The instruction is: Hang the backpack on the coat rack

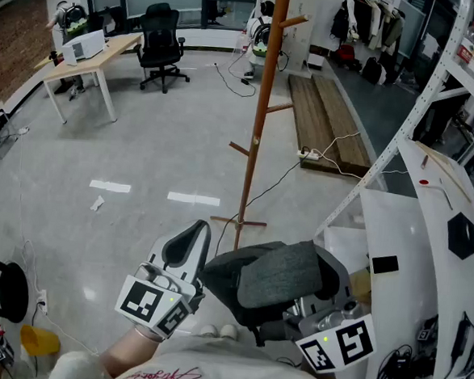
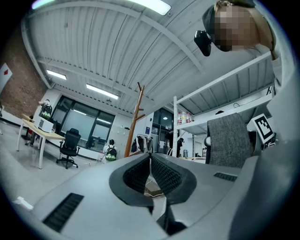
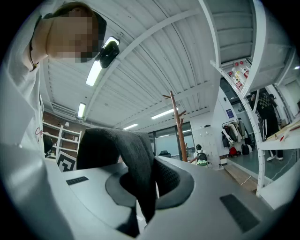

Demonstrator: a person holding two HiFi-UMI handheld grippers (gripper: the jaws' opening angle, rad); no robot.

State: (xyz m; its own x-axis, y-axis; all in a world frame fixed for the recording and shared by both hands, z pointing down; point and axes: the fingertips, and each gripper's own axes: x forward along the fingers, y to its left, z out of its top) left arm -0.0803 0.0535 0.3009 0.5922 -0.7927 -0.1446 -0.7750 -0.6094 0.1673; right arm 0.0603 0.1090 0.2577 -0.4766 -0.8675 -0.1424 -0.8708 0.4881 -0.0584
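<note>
While we clamp the right gripper (image 3: 152, 180) on a dark strap (image 3: 136, 154) of the backpack (image 1: 283, 283), the charcoal bag with its paler grey knit panel sits between both grippers, long axis roughly left to right. Our left gripper (image 1: 191, 246) is clenched on nothing. Red script on our shirt (image 1: 167, 374) is too blurred to read. The wooden coat rack (image 1: 258, 121) stands upright beyond

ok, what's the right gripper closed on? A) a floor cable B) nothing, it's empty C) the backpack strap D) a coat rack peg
C: in the right gripper view the dark backpack strap runs between the right gripper fingers, which pinch it; the coat rack stands well ahead, untouched.
</note>
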